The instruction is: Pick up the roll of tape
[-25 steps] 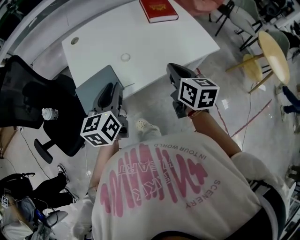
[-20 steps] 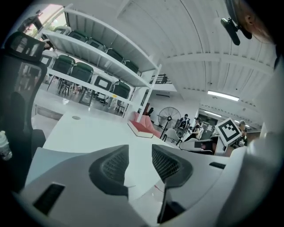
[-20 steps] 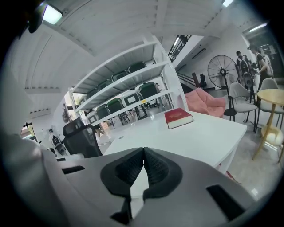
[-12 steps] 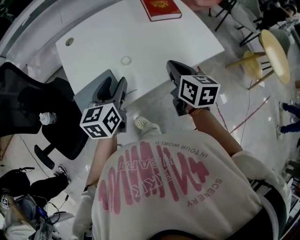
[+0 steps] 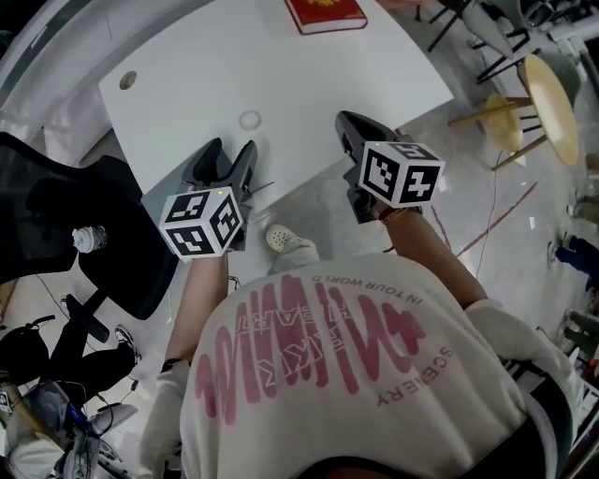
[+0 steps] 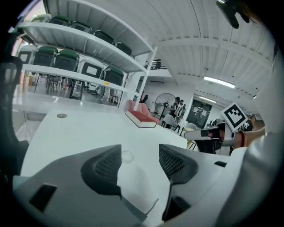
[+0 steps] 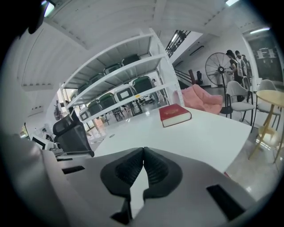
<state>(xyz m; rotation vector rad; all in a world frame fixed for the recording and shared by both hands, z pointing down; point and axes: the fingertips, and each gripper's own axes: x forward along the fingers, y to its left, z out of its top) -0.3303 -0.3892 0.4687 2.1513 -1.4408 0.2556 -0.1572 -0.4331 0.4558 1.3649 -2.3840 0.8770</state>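
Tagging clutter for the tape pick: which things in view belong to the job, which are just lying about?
Job:
- roll of tape, on the table
- left hand-held gripper, jaws opening, nothing between them, pointed toward the tape
- right hand-held gripper, shut, empty

Lying about:
- book
- chair
- bottle
- side table

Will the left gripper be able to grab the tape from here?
Probably yes. The left gripper has its jaws opening, and the tape lies just ahead on the table with nothing between them.
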